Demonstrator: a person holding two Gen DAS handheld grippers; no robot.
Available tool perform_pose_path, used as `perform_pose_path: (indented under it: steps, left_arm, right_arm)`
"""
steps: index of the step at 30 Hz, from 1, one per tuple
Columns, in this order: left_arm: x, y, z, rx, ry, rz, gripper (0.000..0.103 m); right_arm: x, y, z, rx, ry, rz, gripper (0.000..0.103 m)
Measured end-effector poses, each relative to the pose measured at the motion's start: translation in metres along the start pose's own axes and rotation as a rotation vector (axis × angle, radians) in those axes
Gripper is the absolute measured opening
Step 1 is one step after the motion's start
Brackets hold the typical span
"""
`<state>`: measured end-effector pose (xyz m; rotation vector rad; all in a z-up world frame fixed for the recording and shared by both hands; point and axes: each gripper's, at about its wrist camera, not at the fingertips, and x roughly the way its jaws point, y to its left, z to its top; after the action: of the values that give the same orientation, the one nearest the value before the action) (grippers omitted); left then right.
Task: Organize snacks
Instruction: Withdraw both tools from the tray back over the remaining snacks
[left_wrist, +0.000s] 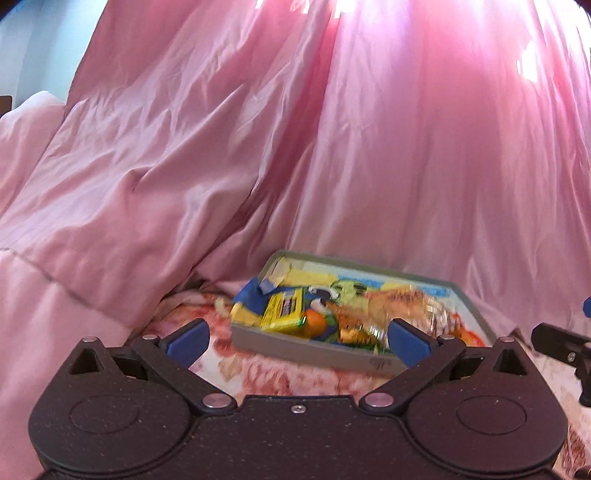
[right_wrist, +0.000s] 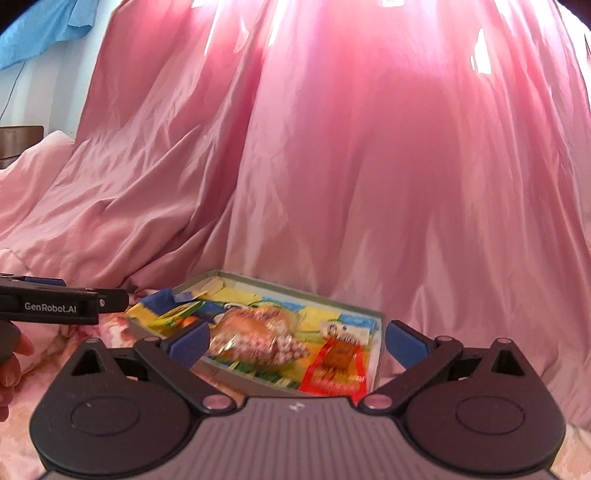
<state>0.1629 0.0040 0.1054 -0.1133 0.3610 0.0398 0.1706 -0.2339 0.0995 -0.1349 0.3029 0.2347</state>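
Surface: a bed covered by a floral sheet (left_wrist: 295, 373) in pink, red and cream, showing at the lower middle of both views; blurred.
Backdrop: a pink satin curtain (left_wrist: 406, 147) fills the upper two thirds of each frame, lit from behind at the top, its folds falling onto the bed.
Bedding: a pale pink quilt (left_wrist: 44, 258) is heaped at the left edge, against the curtain's lower folds.
Room: a pale blue wall (right_wrist: 44, 92) shows at the upper left of the right wrist view, with a blue cloth (right_wrist: 37, 33) hanging at the very top left and a dark wooden piece (right_wrist: 18, 142) at the left edge.
Snack box: a shallow grey cardboard tray (left_wrist: 306, 345) lies on the floral sheet, centre of both views, just in front of the curtain.
Snacks: packets lie inside the tray, among them a yellow pack (left_wrist: 282, 310) towards its left, a clear bag of brown snacks (right_wrist: 255, 332) in the middle and a red packet (right_wrist: 338, 369) at its near right corner.
Left gripper (left_wrist: 295, 338): blue fingers (left_wrist: 186, 341) spread wide apart, nothing between the pads, short of the tray's near wall.
Right gripper (right_wrist: 295, 341): blue fingers (right_wrist: 404, 341) equally wide apart, holding nothing, short of the tray.
Person: a hand (right_wrist: 11, 365) shows at the left edge of the right wrist view.
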Motion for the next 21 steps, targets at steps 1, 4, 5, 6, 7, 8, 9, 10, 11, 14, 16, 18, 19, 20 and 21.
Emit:
perform_pose_path:
  steps: [1,4,5,6,7,8,9,10,11,14,16,18,19,20,21]
  left_arm:
    - [-0.003,0.0,-0.003,0.003,0.004,0.002,0.102]
    - [-0.012,0.002,-0.016,0.015,0.017,0.012,0.102]
    - [-0.015,0.002,-0.02,0.019,0.023,0.014,0.102]
    - [-0.017,0.003,-0.024,0.022,0.028,0.018,0.102]
    - [-0.02,0.003,-0.029,0.023,0.035,0.023,0.102]
    - [-0.021,0.004,-0.033,0.025,0.043,0.026,0.102]
    - [-0.023,0.004,-0.039,0.028,0.055,0.029,0.102]
    - [-0.024,0.005,-0.043,0.031,0.064,0.031,0.102]
    - [-0.026,0.006,-0.049,0.035,0.073,0.036,0.102]
    - [-0.029,0.007,-0.065,0.049,0.101,0.044,0.102]
    - [-0.031,0.008,-0.077,0.057,0.125,0.048,0.102]
    - [-0.031,0.008,-0.088,0.062,0.153,0.051,0.102]
    - [-0.031,0.008,-0.093,0.065,0.166,0.052,0.102]
    - [-0.031,0.008,-0.098,0.067,0.177,0.053,0.102]
    - [-0.031,0.008,-0.103,0.068,0.188,0.055,0.102]
  right_arm:
    - [-0.004,0.001,-0.003,0.001,0.001,0.001,0.103]
    - [-0.017,0.003,-0.012,0.002,0.002,0.005,0.103]
    - [-0.021,0.003,-0.016,0.001,0.003,0.003,0.103]
    - [-0.025,0.004,-0.02,0.003,0.006,0.002,0.103]
    - [-0.029,0.004,-0.024,0.006,0.01,0.002,0.103]
    - [-0.032,0.004,-0.028,0.008,0.014,0.001,0.103]
    - [-0.035,0.004,-0.033,0.009,0.019,-0.001,0.103]
    - [-0.039,0.005,-0.038,0.007,0.023,-0.003,0.103]
    - [-0.042,0.006,-0.043,0.002,0.028,-0.003,0.103]
    - [-0.05,0.01,-0.058,-0.013,0.045,-0.008,0.103]
    - [-0.053,0.011,-0.07,-0.014,0.065,-0.008,0.103]
    - [-0.056,0.012,-0.082,-0.012,0.088,-0.011,0.103]
    - [-0.057,0.012,-0.087,-0.009,0.099,-0.014,0.103]
    - [-0.058,0.012,-0.093,-0.003,0.112,-0.016,0.103]
    - [-0.058,0.011,-0.098,0.003,0.125,-0.018,0.103]
